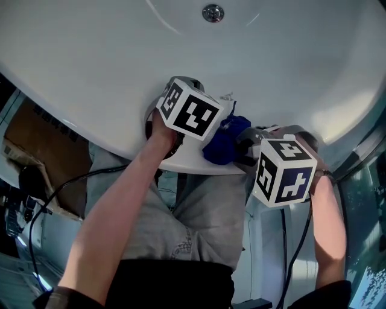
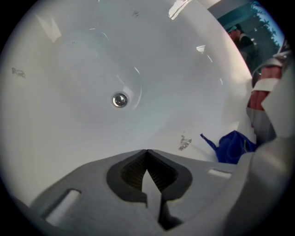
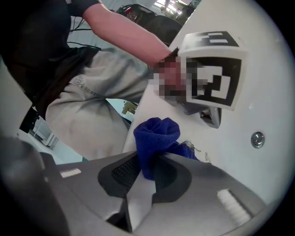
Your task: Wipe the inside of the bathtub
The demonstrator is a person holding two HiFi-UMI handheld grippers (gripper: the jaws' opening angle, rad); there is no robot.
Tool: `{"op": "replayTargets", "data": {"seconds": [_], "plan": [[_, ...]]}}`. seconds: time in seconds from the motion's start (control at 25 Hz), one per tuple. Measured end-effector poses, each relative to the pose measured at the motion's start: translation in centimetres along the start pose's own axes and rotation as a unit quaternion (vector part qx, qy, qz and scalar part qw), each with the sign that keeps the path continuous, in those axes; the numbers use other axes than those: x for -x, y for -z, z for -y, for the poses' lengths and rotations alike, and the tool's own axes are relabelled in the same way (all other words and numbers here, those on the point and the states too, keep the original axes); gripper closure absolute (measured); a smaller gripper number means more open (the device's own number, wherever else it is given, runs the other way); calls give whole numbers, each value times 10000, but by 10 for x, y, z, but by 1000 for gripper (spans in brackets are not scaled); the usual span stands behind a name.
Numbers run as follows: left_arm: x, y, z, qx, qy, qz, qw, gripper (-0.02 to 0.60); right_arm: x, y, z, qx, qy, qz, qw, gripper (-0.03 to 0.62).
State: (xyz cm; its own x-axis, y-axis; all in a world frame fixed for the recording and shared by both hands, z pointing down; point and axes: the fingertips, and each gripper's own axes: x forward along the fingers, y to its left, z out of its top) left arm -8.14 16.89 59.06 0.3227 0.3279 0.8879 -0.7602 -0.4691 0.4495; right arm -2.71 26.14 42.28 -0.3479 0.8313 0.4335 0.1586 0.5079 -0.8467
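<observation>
**Item: blue cloth** (image 3: 154, 138). Bunched terry rag with a loose thread trailing. It sits at the near rim of the bathtub (image 1: 90, 60), at 6 o'clock of the basin in the head view, clamped in the right gripper (image 3: 147, 159). The jaws are narrow and pinch the cloth's lower fold, and the roll stands out past the tips along the jaws' own line.

**Bearing.** In the head view the cloth points from the right gripper toward 9 o'clock, across the rim. The unwiped basin lies at 12 o'clock from it, with the drain (image 1: 213, 12) far up that line. By my reading, the right gripper must swing the cloth to 12 o'clock and down onto the wall.

**Left gripper** (image 2: 146, 152). Jaws brought together with nothing between them. It rests just beside the cloth at its 9 o'clock and looks into the basin, so it is near the cloth but does not carry it.

**Also.** A small grey mark (image 2: 185, 142) shows on the inner wall near the cloth.
</observation>
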Motion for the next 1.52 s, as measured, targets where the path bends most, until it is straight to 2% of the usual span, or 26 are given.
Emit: {"op": "replayTargets", "data": {"seconds": [0.28, 0.52, 0.72, 0.88, 1.04, 1.16, 1.36, 1.52], "plan": [[1, 1, -2, 22, -4, 14, 10000, 580, 1, -6, -3, -27, -254, 113, 9996, 522], [1, -2, -3, 69, 4, 113, 9999, 580, 23, 0, 49, 69, 580, -116, 9982, 520], [1, -4, -2, 79, 64, 175, 9998, 580, 45, 17, 114, 195, 1225, -802, 9890, 520], [1, -5, -2, 112, 94, 223, 9996, 580, 64, 21, 164, 64, 1443, -1174, 9825, 520], [1, -7, -6, 154, 92, 288, 9994, 580, 76, 12, 215, -212, 1737, -910, 9803, 520], [-2, -7, -6, 158, 120, 279, 9994, 580, 74, 21, 255, -556, 1953, -872, 9753, 519], [-9, -12, -3, 208, 184, 312, 9991, 580, 59, 53, 313, -912, 2116, -1281, 9646, 520], [-12, -16, -3, 203, 215, 350, 9989, 580, 48, 65, 337, -879, 2451, -1601, 9522, 519]]}}
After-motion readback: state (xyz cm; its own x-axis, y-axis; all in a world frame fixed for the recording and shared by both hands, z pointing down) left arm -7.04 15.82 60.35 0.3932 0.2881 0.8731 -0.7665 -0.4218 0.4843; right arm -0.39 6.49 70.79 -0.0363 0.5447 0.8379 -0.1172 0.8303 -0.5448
